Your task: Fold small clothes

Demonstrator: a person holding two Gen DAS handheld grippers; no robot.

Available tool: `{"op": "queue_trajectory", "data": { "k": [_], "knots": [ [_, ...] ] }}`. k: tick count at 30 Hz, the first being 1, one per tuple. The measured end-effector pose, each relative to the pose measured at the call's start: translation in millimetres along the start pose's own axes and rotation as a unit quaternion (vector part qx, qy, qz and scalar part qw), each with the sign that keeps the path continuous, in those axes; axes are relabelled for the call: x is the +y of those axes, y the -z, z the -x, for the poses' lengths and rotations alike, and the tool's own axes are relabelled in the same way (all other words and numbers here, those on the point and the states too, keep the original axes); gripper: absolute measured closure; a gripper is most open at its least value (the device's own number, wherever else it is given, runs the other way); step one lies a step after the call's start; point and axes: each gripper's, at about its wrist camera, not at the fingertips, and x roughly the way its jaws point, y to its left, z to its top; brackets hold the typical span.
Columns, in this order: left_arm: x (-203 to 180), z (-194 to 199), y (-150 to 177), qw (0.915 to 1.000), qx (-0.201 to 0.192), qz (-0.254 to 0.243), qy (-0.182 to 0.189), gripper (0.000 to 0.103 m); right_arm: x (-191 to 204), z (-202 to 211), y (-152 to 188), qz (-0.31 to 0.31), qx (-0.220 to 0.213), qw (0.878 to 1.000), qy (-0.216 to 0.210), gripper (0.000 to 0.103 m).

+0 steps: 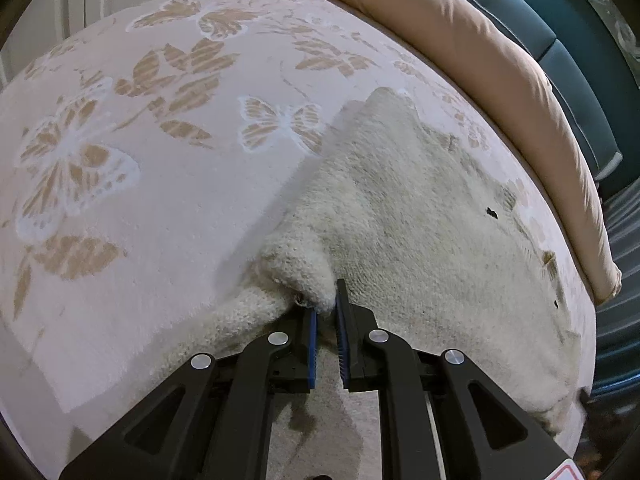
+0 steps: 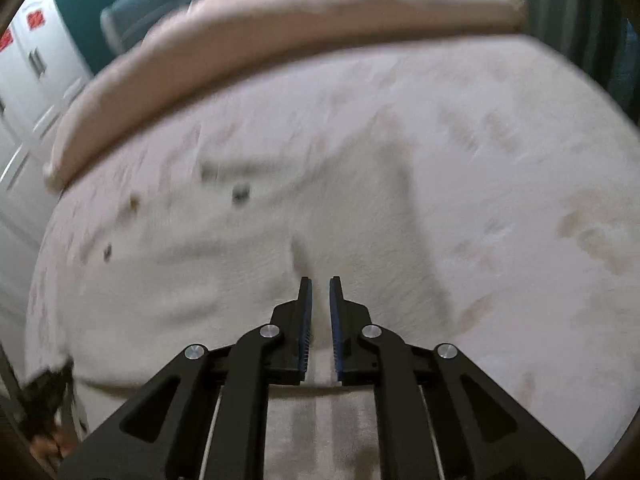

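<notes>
Left wrist view: left hand-held gripper (image 1: 327, 300) is pinching a bunched corner of the cream knit garment (image 1: 420, 220) between its blue pads (image 1: 313, 344), holding that edge slightly raised off the bed blanket (image 1: 140, 200) w/ butterfly and leaf print. Garment is lying spread on the bed, mostly to the right of the pinch, near the beige pillow (image 1: 460, 40) along the far edge. Fabric is looking thick, fuzzy, a bit dingy, w/ a few small dark specks; probably limp, will sag when lifted. Right wrist view: pic is blurring, right hand-held gripper (image 2: 320, 292) is hovering over the garment (image 2: 200, 260), jaws nearly pressed together, nothing visible btwn them. Step, as I'm judging it: grabbing corners for a fold, left side secured, right not yet. Next move is calling for the right one to spread, get an edge, then both carrying it across together.
</notes>
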Motion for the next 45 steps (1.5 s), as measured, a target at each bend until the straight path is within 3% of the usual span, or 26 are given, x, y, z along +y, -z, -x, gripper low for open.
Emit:
{"op": "queue_trajectory", "data": {
  "k": [2,5,7,9,12,14,16,19,22,26,28,30,31,32,35,36,38,39,42,45],
  "knots": [
    [-3.9,0.6,2.6,0.9998,-0.008,-0.012,-0.010,0.091,25.8,14.6,-5.4,0.015,-0.022,0.999,-0.043,0.094],
    [-8.4,1.6,5.5,0.9993,-0.015,-0.024,-0.022,0.091,100.9,-2.0,-2.2,0.099,0.044,0.985,-0.133,0.093],
    [-8.6,1.7,5.0,0.9993,-0.015,-0.025,-0.023,0.091,159.4,-22.4,13.4,0.157,0.088,0.965,-0.192,0.087],
    [-9.1,1.8,5.5,0.9993,-0.015,-0.027,-0.021,0.091,194.8,-38.8,29.9,0.206,0.111,0.954,-0.189,0.084],
    [-10.1,1.1,4.9,0.9987,-0.012,-0.043,-0.023,0.090,218.6,-71.8,38.6,0.262,0.124,0.947,-0.137,0.084],
    [-10.7,0.7,3.9,0.9983,-0.010,-0.052,-0.023,0.089,190.6,-86.6,20.5,0.241,0.112,0.960,-0.091,0.086],
    [-9.8,0.0,3.0,0.9983,-0.009,-0.055,-0.021,0.089,137.5,-91.0,-5.0,0.172,0.103,0.978,-0.063,0.090],
    [-8.9,-0.3,4.0,0.9980,-0.014,-0.058,-0.021,0.089,13.7,-66.8,-36.0,0.031,0.073,0.997,0.023,0.082],
    [-13.0,0.5,6.7,0.9970,-0.025,-0.065,-0.035,0.089,-39.6,-30.8,-30.5,-0.015,0.064,0.998,-0.012,0.078],
    [-29.0,1.3,11.8,0.9911,-0.039,-0.098,-0.081,0.089,-20.9,-26.8,-6.1,0.019,0.088,0.994,-0.060,0.050],
    [-35.8,1.3,11.5,0.9879,-0.035,-0.113,-0.101,0.089,-5.5,-41.2,4.7,0.036,0.109,0.991,-0.074,0.050],
    [-38.6,1.2,9.2,0.9861,-0.025,-0.122,-0.110,0.088,17.9,-56.1,15.1,0.065,0.131,0.988,-0.053,0.064],
    [-39.0,1.3,7.9,0.9857,-0.020,-0.125,-0.112,0.088,23.0,-53.5,12.4,0.064,0.123,0.989,-0.055,0.087],
    [-39.5,1.1,5.6,0.9853,-0.012,-0.128,-0.113,0.088,23.8,-45.8,10.1,0.054,0.113,0.990,-0.065,0.097],
    [-38.8,-0.7,4.1,0.9844,-0.004,-0.135,-0.112,0.088,11.4,-15.8,-2.6,0.018,0.053,0.995,-0.085,0.096],
    [-39.6,-1.3,5.0,0.9837,-0.007,-0.139,-0.114,0.088,5.7,-24.5,-0.5,0.016,0.059,0.996,-0.060,0.096],
    [-42.7,-2.1,8.2,0.9811,-0.014,-0.147,-0.125,0.088,-9.6,-69.6,13.5,0.033,0.146,0.989,0.011,0.100],
    [-44.5,-1.4,9.2,0.9800,-0.015,-0.149,-0.131,0.087,-14.3,-66.2,18.1,0.037,0.131,0.991,-0.001,0.100],
    [-48.3,5.8,11.4,0.9777,-0.008,-0.156,-0.141,0.079,-19.4,-25.1,21.1,0.019,0.102,0.994,-0.015,0.077],
    [-44.9,23.2,20.2,0.9743,-0.009,-0.159,-0.159,0.049,-30.8,21.8,41.1,0.022,0.063,0.998,-0.021,0.055]
  ]
}}
